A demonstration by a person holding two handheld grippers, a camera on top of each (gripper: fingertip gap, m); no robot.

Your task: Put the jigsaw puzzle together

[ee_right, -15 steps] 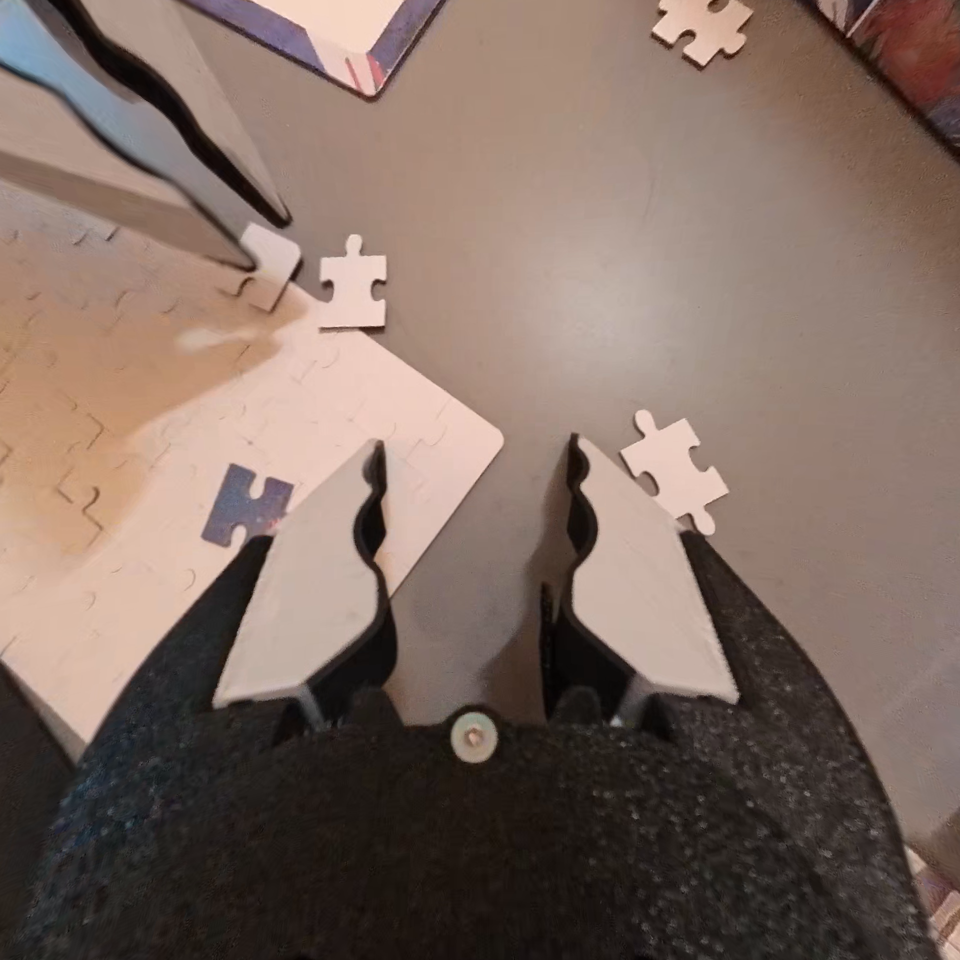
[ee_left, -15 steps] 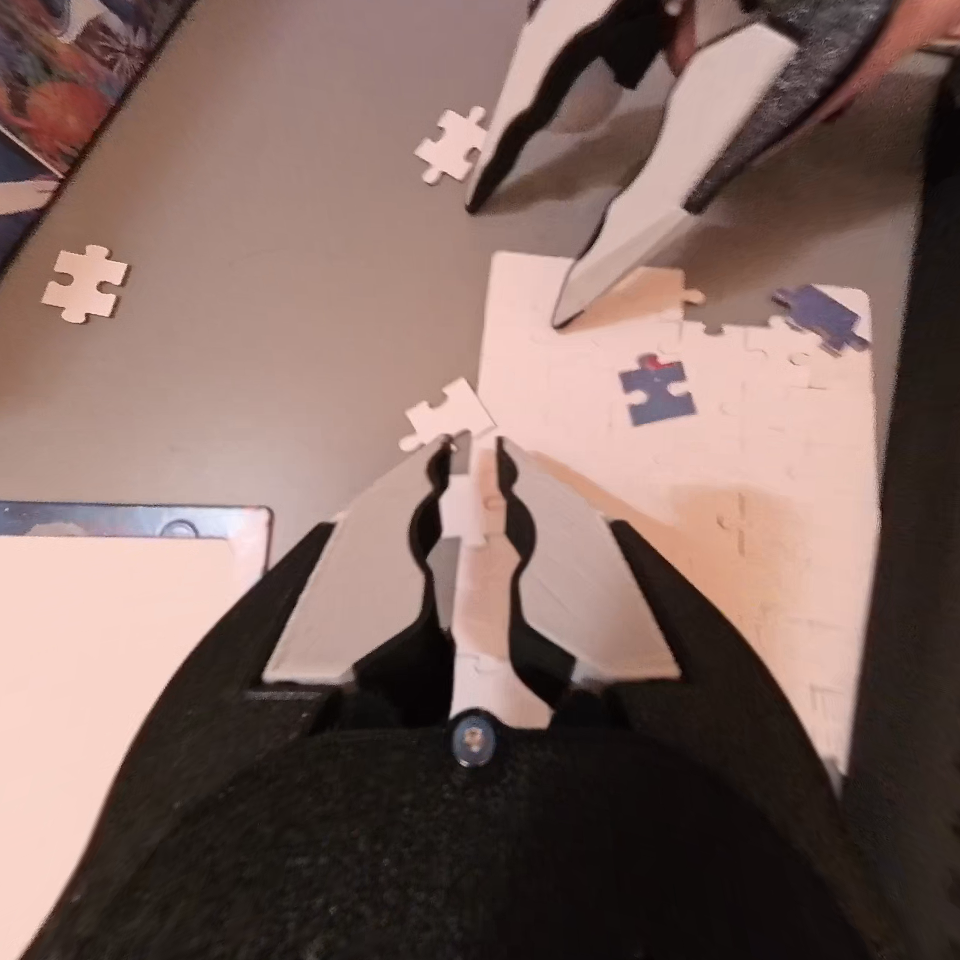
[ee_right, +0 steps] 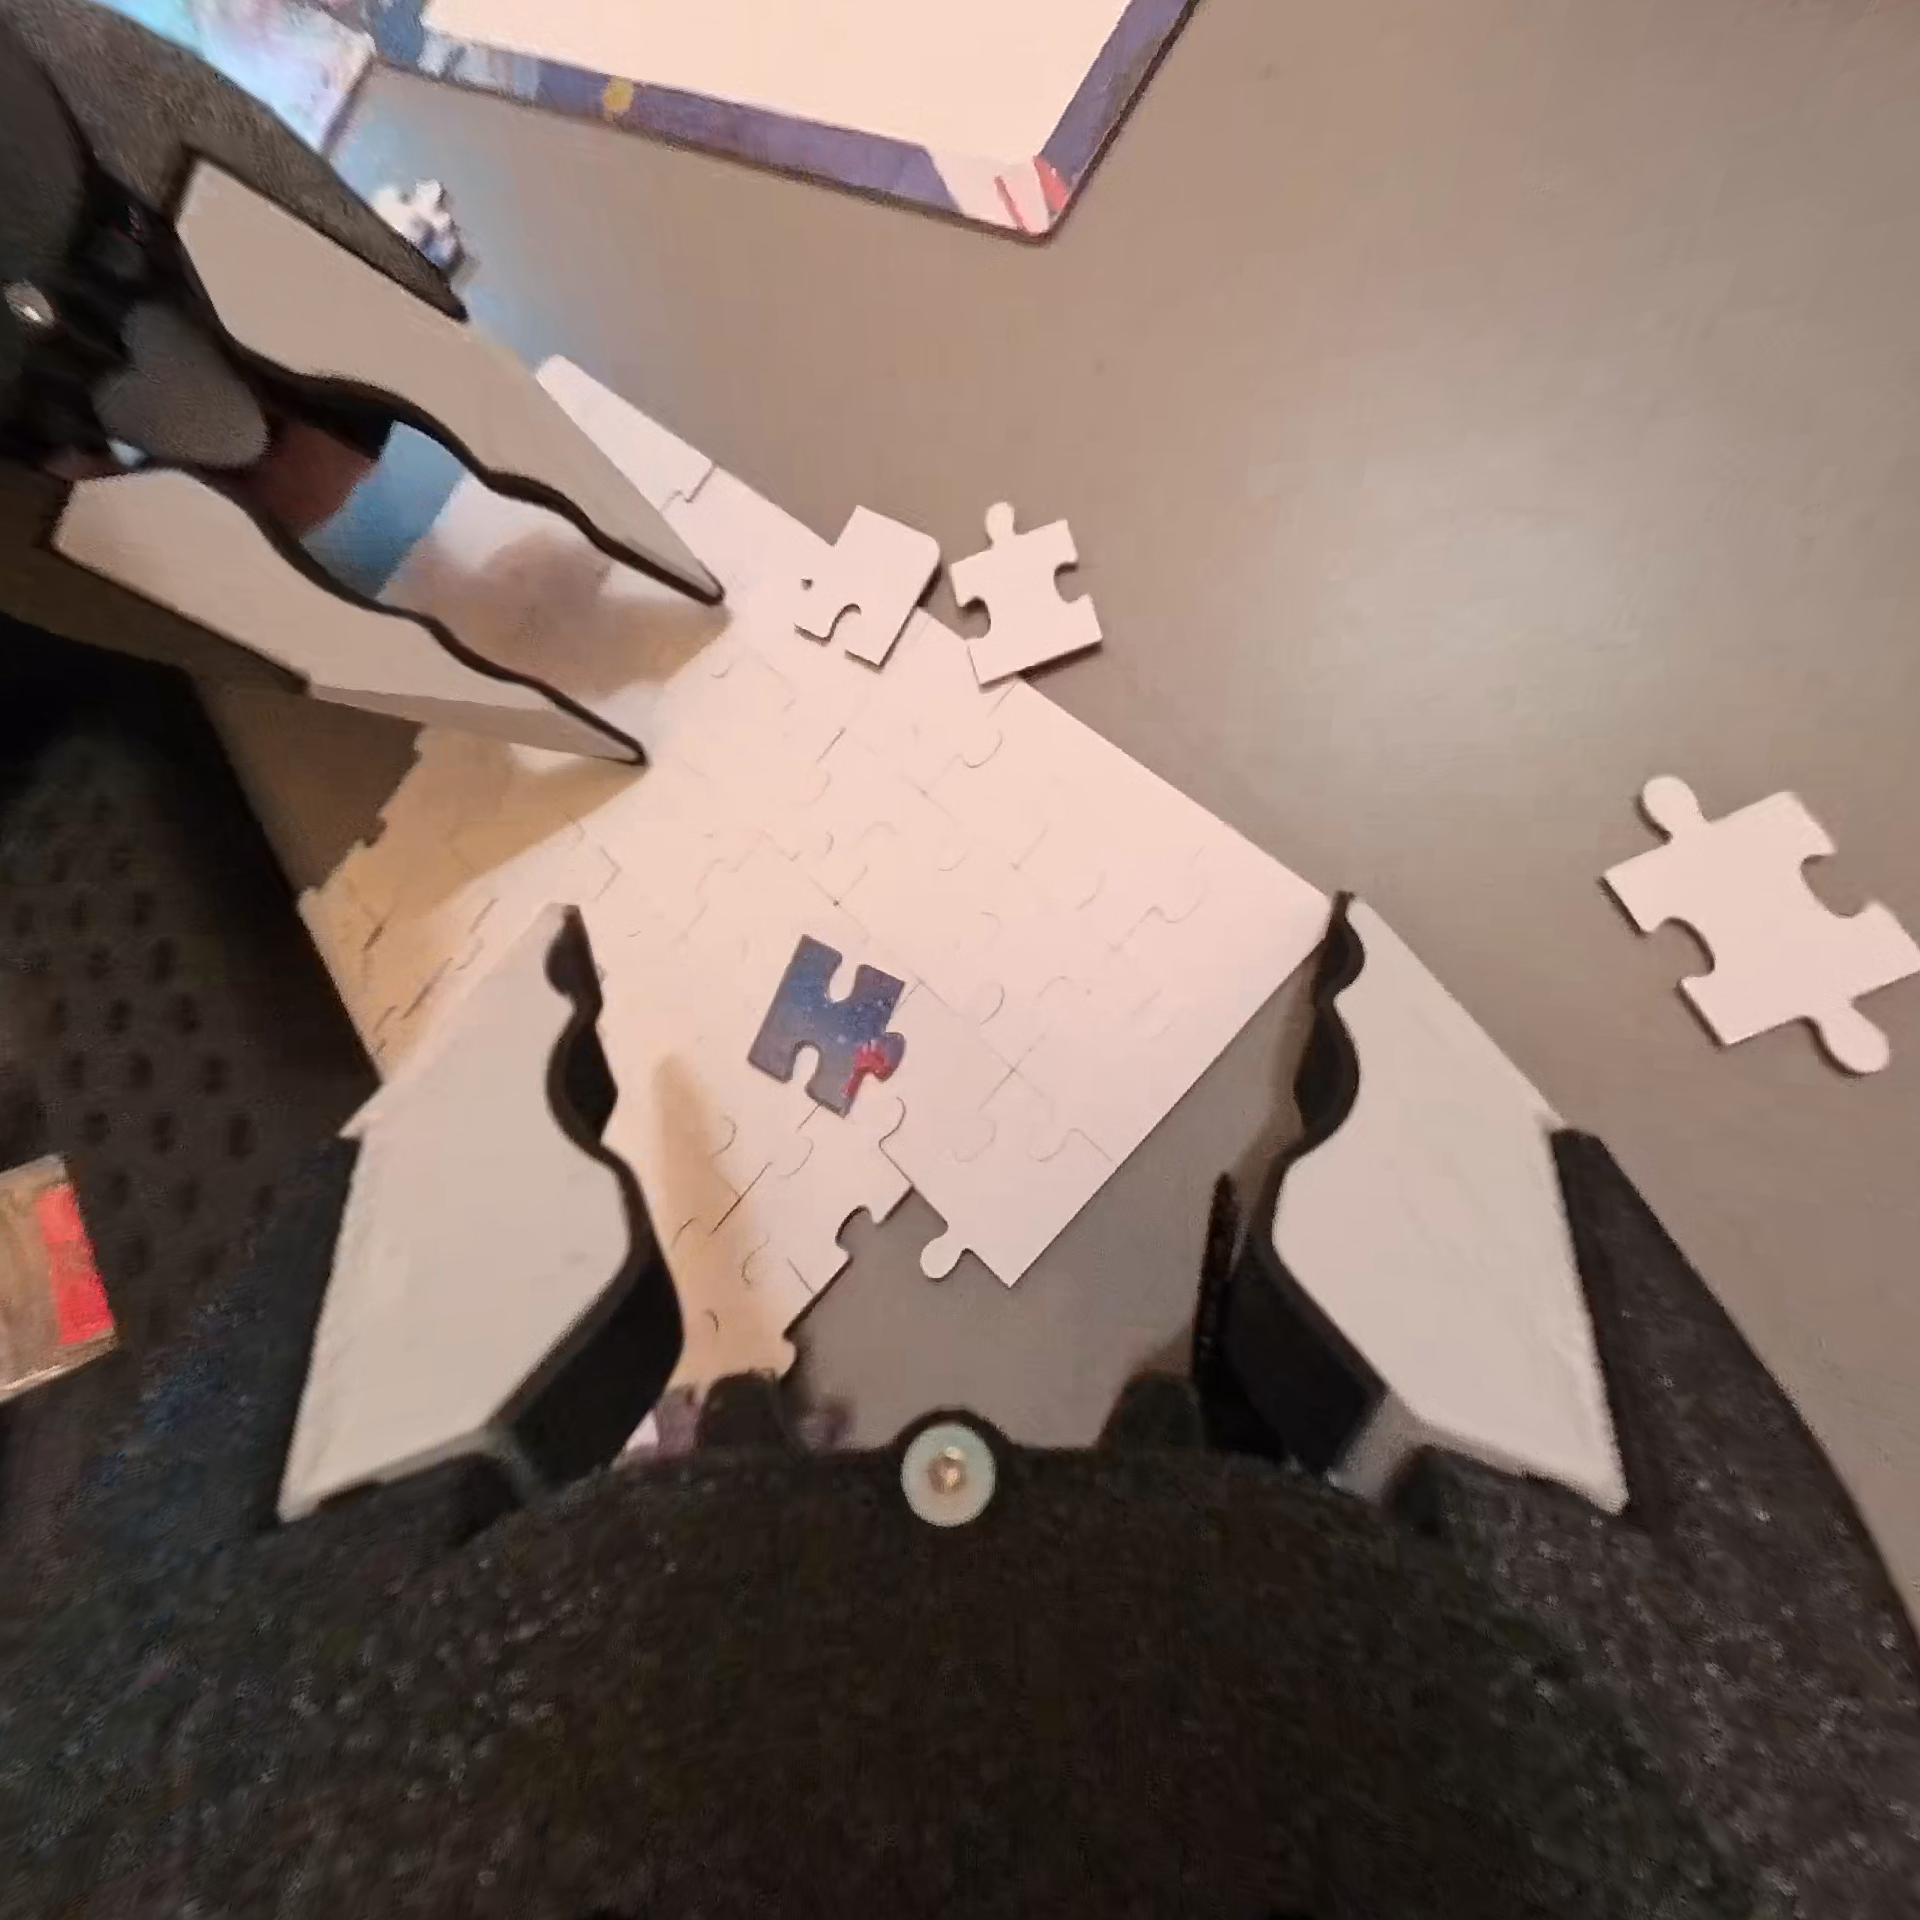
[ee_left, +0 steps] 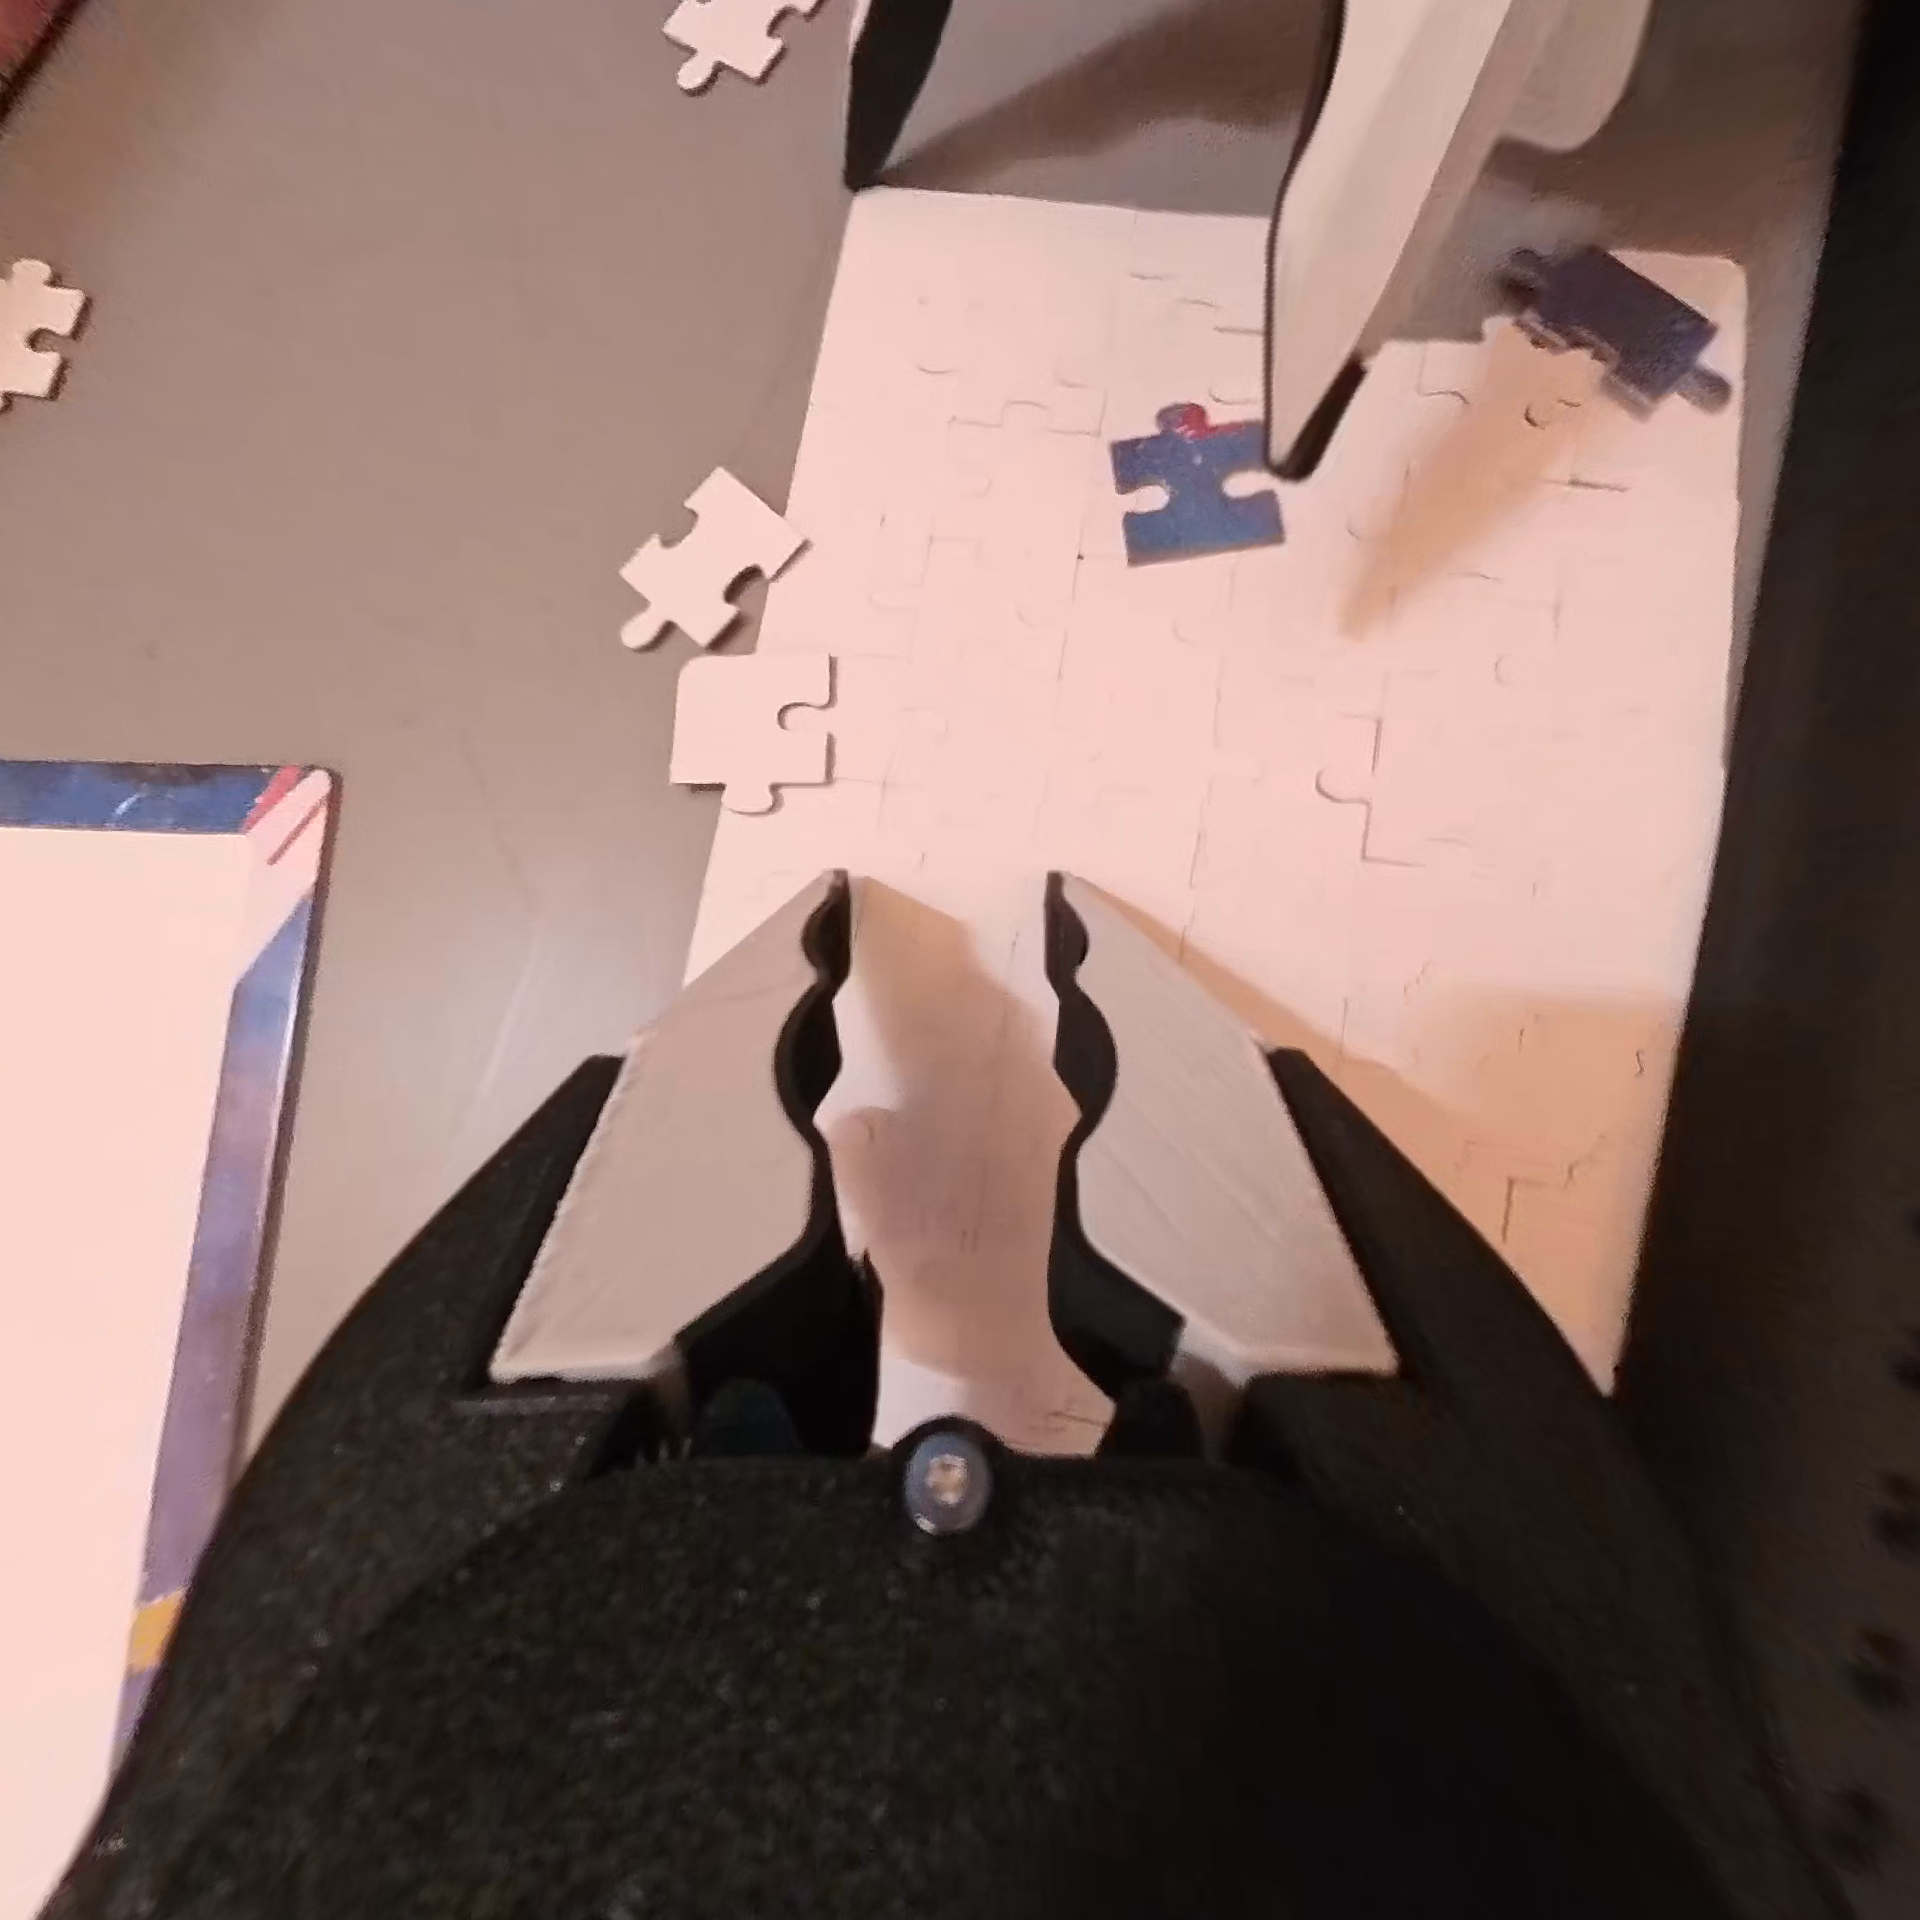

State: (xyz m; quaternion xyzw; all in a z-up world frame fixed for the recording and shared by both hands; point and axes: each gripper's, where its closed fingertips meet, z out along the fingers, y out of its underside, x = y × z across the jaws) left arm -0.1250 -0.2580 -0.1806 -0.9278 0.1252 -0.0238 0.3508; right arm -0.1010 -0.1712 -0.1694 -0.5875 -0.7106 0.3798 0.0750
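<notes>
The assembled puzzle [ee_left: 1143, 727] lies white side up on the grey table. A blue piece [ee_left: 1195, 488] lies face up on it, and a dark blue piece [ee_left: 1610, 322] lies at its far right corner. My left gripper [ee_left: 948, 883] is open and empty over the puzzle's near left part. A white piece [ee_left: 753, 727] lies against the puzzle's left edge. My right gripper [ee_right: 954, 909] is open wide and empty over the puzzle [ee_right: 1039, 831], with the blue piece [ee_right: 831, 1018] between its fingers. The left gripper [ee_right: 673, 673] shows there at upper left.
Loose white pieces lie on the table [ee_left: 712, 571], [ee_left: 26, 332], [ee_right: 1023, 592], [ee_right: 1766, 925]. A blue-rimmed box [ee_left: 281, 935] stands left of the left gripper and shows at the top of the right wrist view [ee_right: 1039, 156]. A dark perforated surface [ee_right: 156, 987] borders the puzzle.
My left gripper has opened and let go of the white piece, which now lies at the puzzle's left edge. My right gripper has opened wider and moved over the puzzle.
</notes>
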